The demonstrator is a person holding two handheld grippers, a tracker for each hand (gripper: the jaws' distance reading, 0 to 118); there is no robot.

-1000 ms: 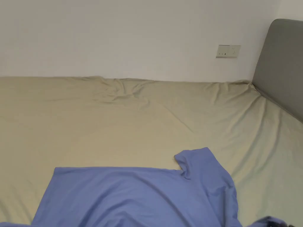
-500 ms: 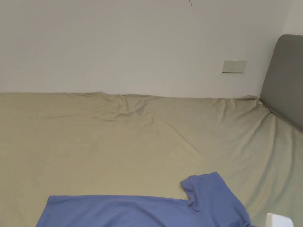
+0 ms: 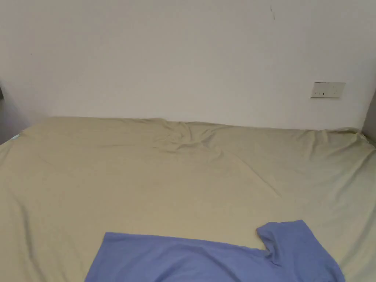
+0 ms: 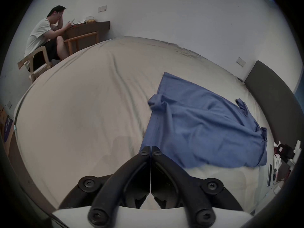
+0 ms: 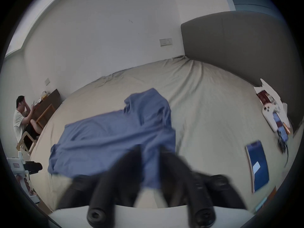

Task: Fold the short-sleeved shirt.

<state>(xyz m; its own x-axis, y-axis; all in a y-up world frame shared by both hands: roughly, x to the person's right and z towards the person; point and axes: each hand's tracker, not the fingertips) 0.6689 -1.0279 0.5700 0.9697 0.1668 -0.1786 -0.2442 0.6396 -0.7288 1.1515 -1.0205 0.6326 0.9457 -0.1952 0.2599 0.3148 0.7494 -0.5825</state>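
The blue short-sleeved shirt lies spread sideways on the beige bed, one sleeve toward the wall and the hem to the left. In the left gripper view the shirt runs from its near hem corner, which meets the tips of my left gripper; both jaws are pressed together there. In the right gripper view the shirt lies under my right gripper. Its jaws are blurred and stand apart, and blue cloth shows in the gap. The left gripper sits by the shirt's far-left corner.
A grey headboard bounds the bed on the right. A phone, a white device and small items lie on the bed near it. A person sits on a chair at a desk beyond the bed's foot.
The head camera has tilted up and turned left, so the shirt sits lower in the picture. The shirt lies flatter. The white gripper body seen at bottom right half a second ago is out of frame.
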